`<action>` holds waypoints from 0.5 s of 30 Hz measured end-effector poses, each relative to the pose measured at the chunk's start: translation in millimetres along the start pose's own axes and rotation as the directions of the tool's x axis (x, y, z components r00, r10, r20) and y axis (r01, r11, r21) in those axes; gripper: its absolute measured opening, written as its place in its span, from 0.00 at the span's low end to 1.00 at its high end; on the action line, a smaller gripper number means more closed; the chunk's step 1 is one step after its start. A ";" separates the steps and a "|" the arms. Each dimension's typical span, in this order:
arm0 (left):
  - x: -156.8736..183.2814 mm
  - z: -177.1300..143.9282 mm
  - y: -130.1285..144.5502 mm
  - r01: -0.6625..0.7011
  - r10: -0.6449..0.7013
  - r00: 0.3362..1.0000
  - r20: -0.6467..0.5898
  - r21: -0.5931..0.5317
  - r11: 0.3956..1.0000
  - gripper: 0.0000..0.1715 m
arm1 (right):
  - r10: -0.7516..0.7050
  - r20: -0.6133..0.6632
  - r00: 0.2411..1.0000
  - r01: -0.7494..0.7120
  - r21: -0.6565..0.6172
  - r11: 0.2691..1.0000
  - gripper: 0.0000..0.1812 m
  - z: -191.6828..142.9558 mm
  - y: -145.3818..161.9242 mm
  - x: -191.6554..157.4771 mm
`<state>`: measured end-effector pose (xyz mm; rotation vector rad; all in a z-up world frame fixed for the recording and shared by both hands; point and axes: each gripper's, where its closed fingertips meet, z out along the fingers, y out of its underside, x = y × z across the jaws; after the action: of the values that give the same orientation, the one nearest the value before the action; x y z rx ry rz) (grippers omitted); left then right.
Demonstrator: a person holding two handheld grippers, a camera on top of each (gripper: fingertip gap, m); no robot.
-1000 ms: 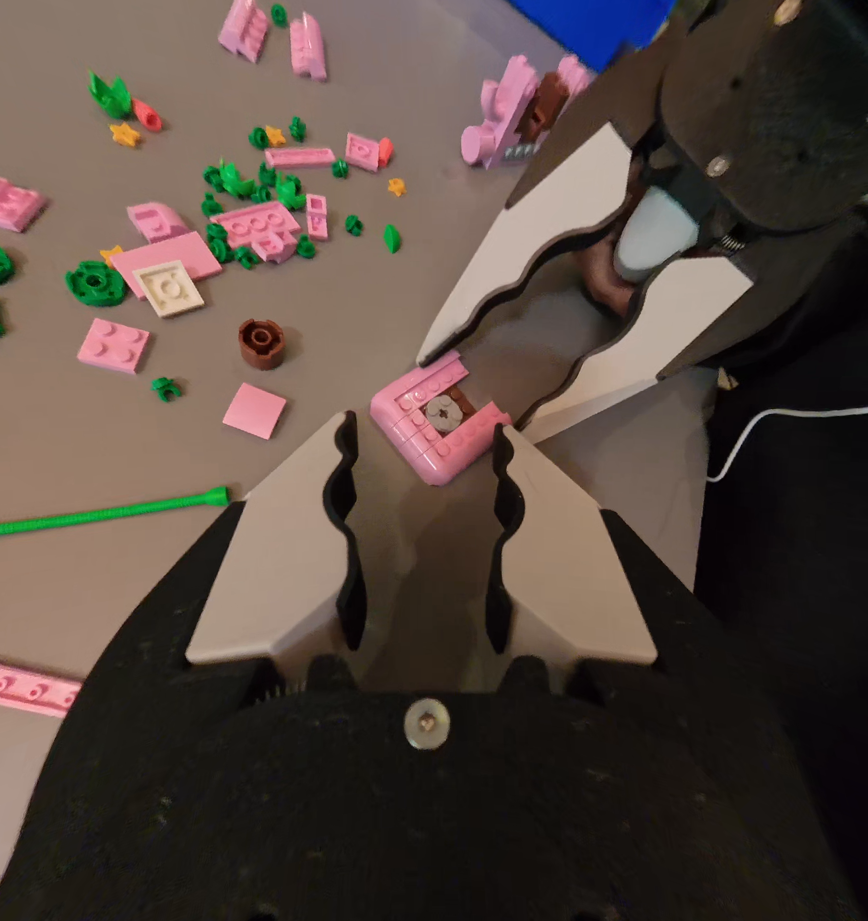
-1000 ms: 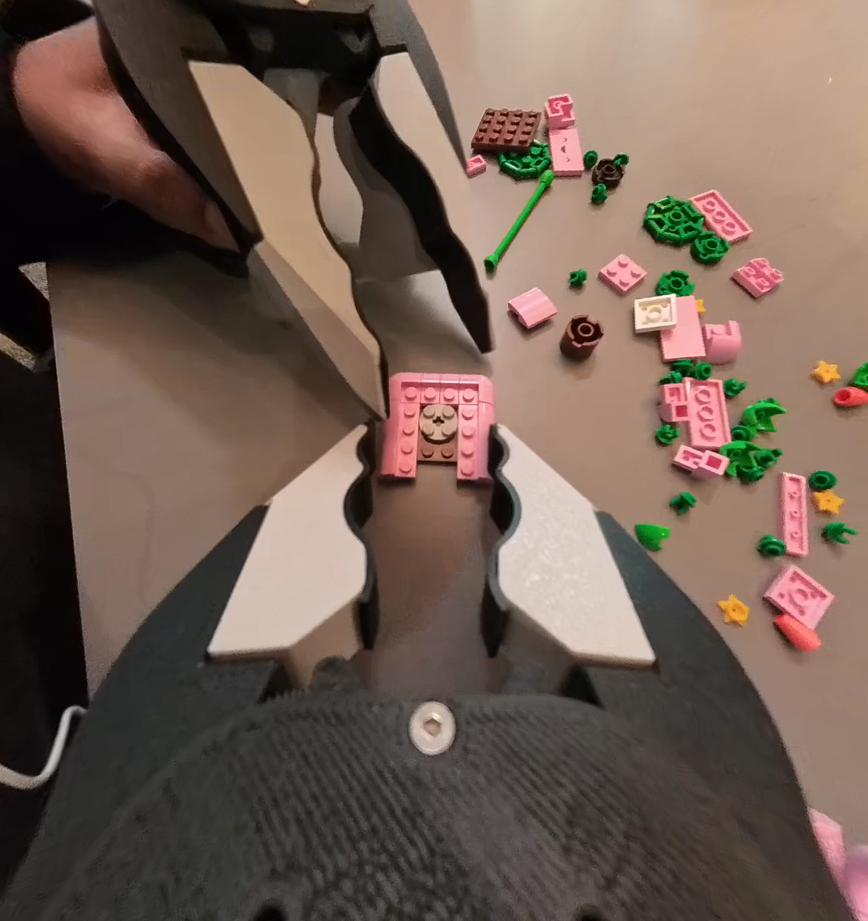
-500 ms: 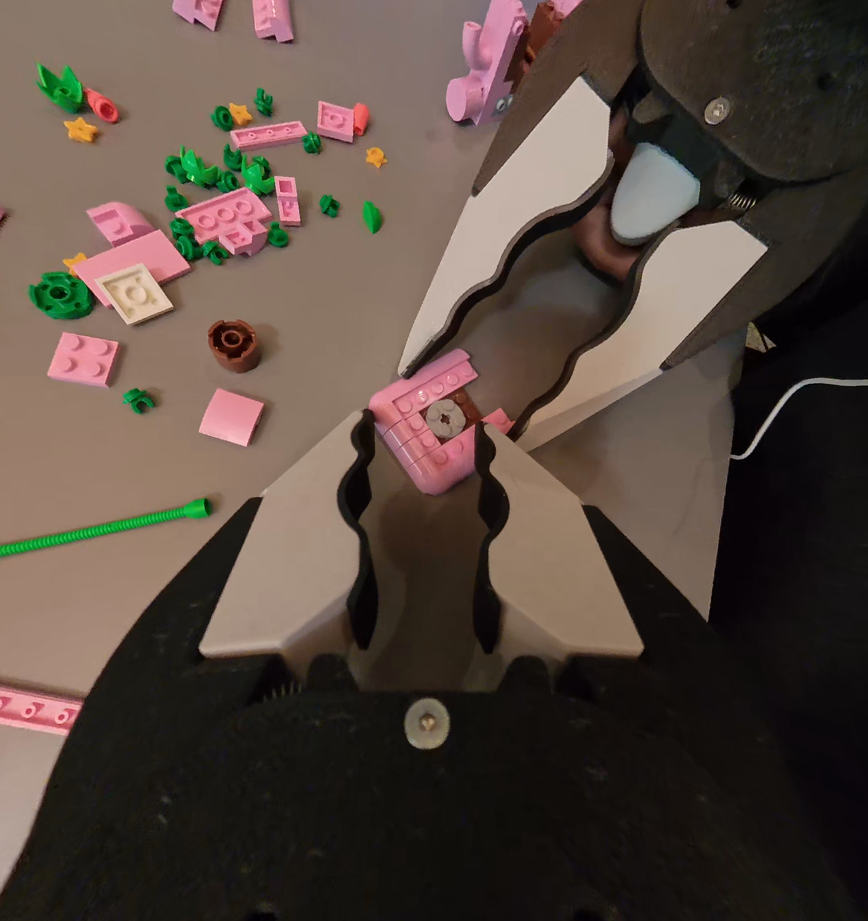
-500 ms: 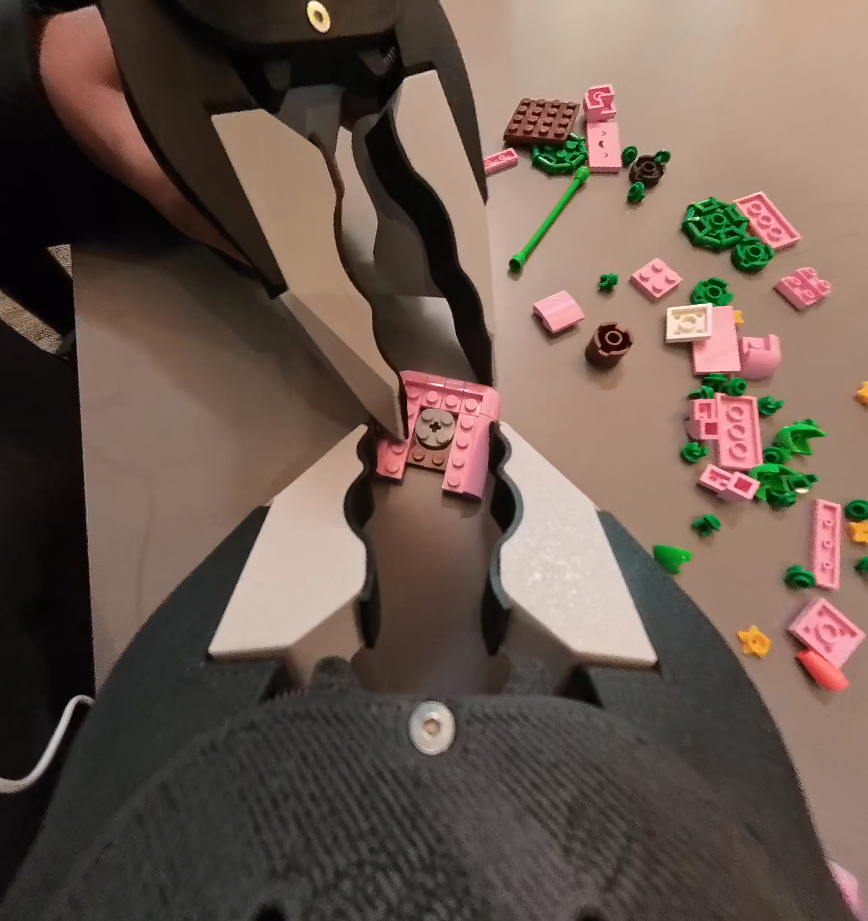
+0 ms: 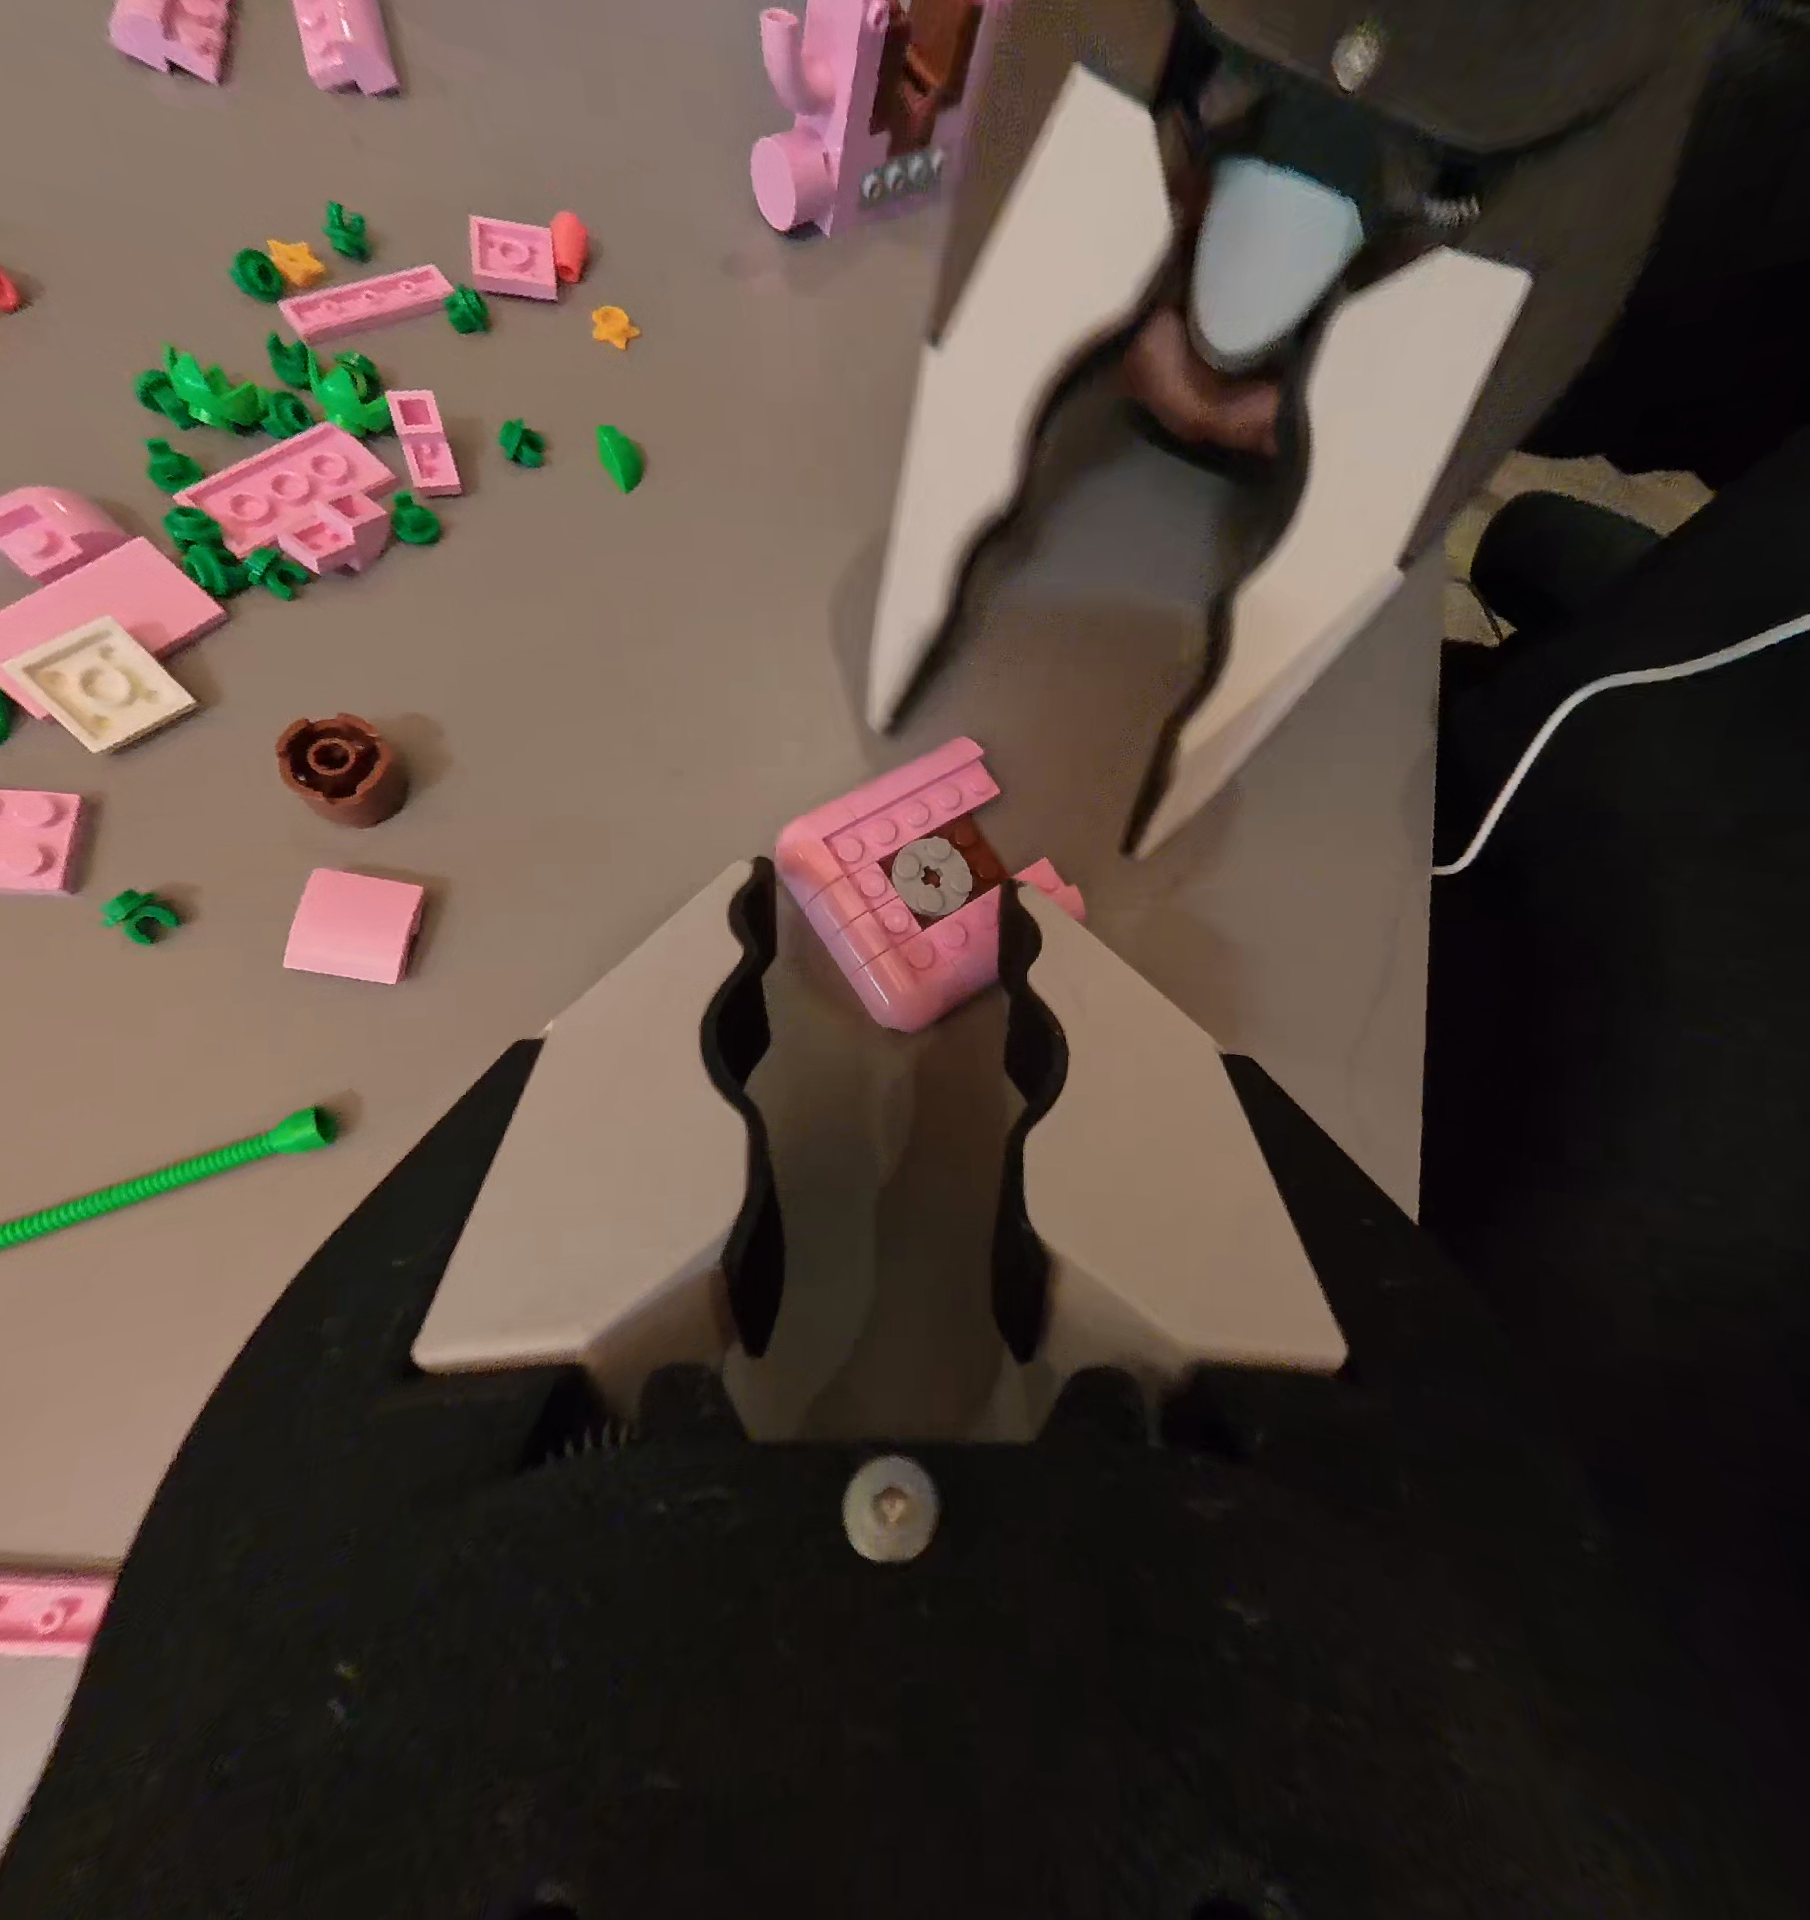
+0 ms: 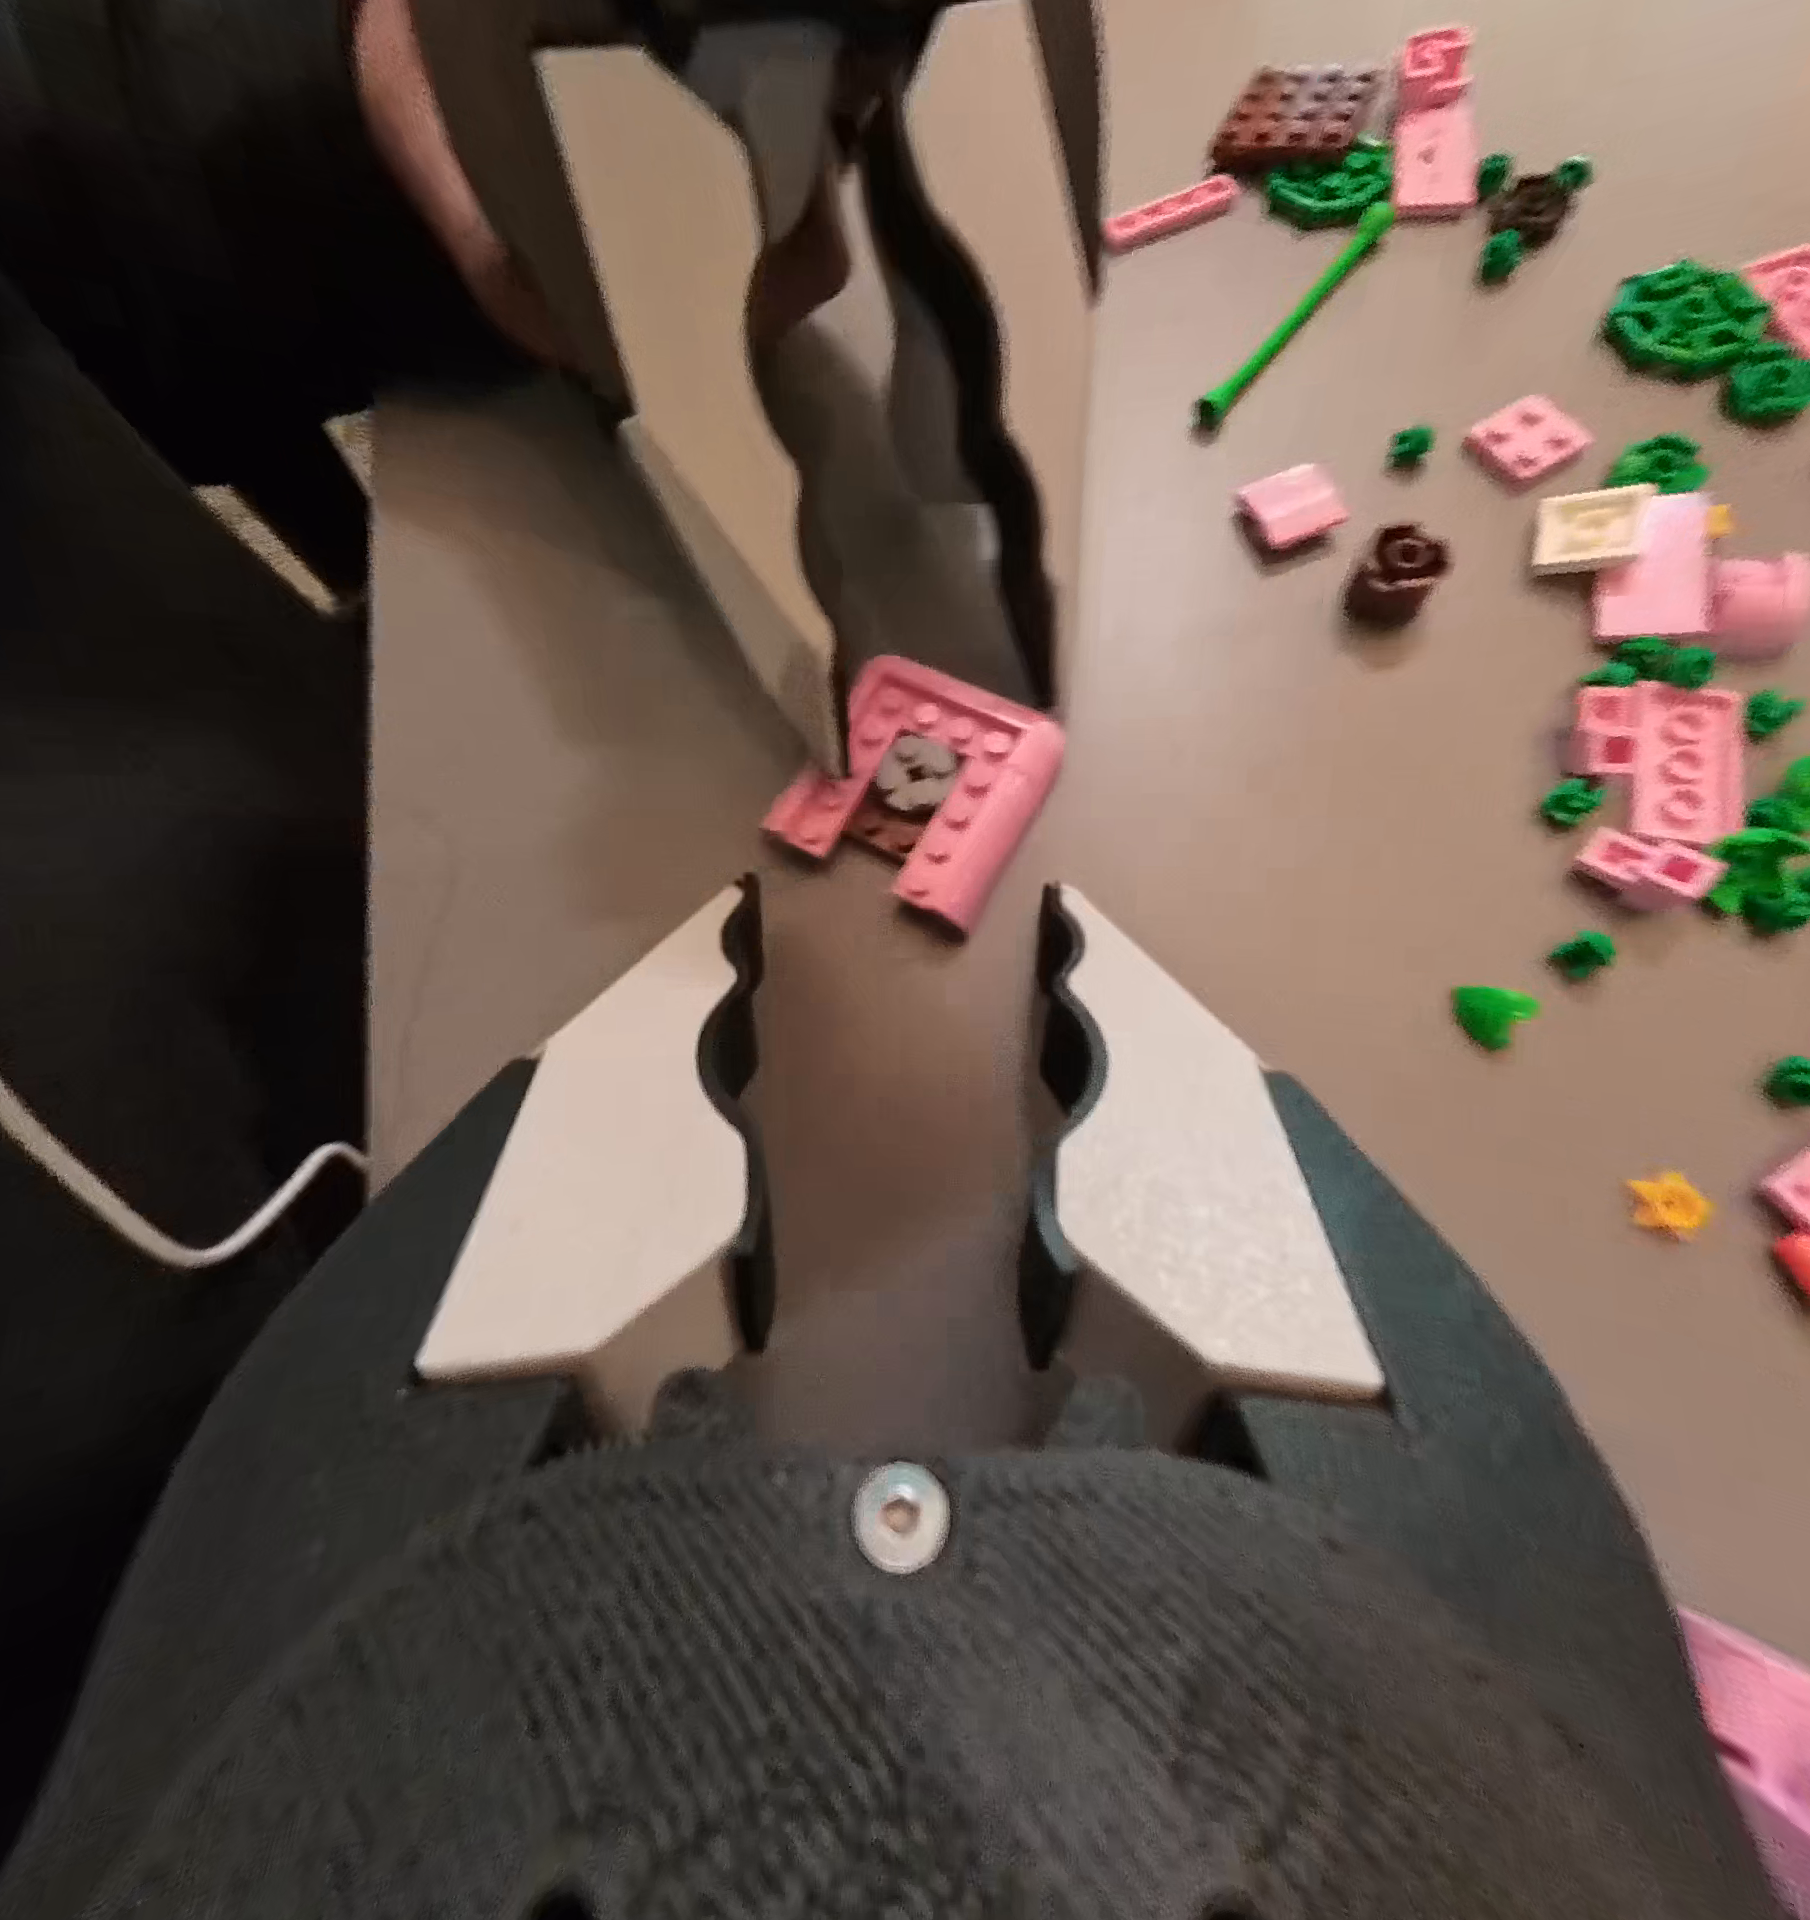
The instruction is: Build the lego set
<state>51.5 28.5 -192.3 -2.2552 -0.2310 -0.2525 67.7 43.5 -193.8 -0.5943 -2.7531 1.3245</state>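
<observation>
- Grey flat table all around, with dark floor off its edge on one side.
- Closest in the left wrist view: left gripper, jaws partway apart, one finger at each side of the small pink U-shaped lego build with a brown plate and a grey round stud in the middle.
- One left fingertip lying over an arm of that pink build, maybe to pin it flat or turn it straight. Hard to say if squeezing it or only touching.
- Small pink build flat on the table near the table's edge, studs up, right between the two grippers.
- Right gripper wide open and empty, tips just short of the pink build and not touching. Probably kept close to help steady or take it.
- A little farther out: pink smooth curved tile, brown round brick and long green bendy stem, all loose and within easy reach for later steps.
- Farther still: white square plate on a pink tile, lots of tiny green leaf bits and pink plates in a scattered pile.
- Far off: bigger pink and brown half-made build, cut off by the picture's top edge.
- Brown square studded plate far away, blurry.
- Underside of the small pink build hidden.
- Right wrist view smeared, so tiny pieces hard to name.
- Person's hand mostly hidden behind the left gripper.
</observation>
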 end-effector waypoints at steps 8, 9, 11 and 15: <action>10.2 -27.8 18.0 -0.030 0.025 0.996 0.085 0.051 0.998 0.30 | -0.108 0.022 0.994 0.107 0.033 0.994 0.26 -7.1 -4.1 -25.0; 16.1 -30.2 20.1 -0.035 0.030 0.997 0.076 0.059 0.998 0.30 | -0.146 0.003 0.989 0.146 0.055 0.988 0.26 -9.2 -8.1 -20.5; 24.3 -31.4 20.8 -0.055 0.050 0.996 0.078 0.070 0.996 0.31 | -0.222 -0.002 0.975 0.222 0.095 0.970 0.27 -10.5 -16.7 -15.6; 23.0 -23.2 25.5 -0.090 0.087 0.986 0.139 0.009 0.996 0.32 | -0.341 0.094 0.935 0.336 0.071 0.939 0.30 -0.6 -19.9 -12.8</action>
<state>77.6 -3.6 -190.3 -2.2639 -0.2045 -0.0463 73.2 28.2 -176.6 -0.0393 -2.7221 1.3725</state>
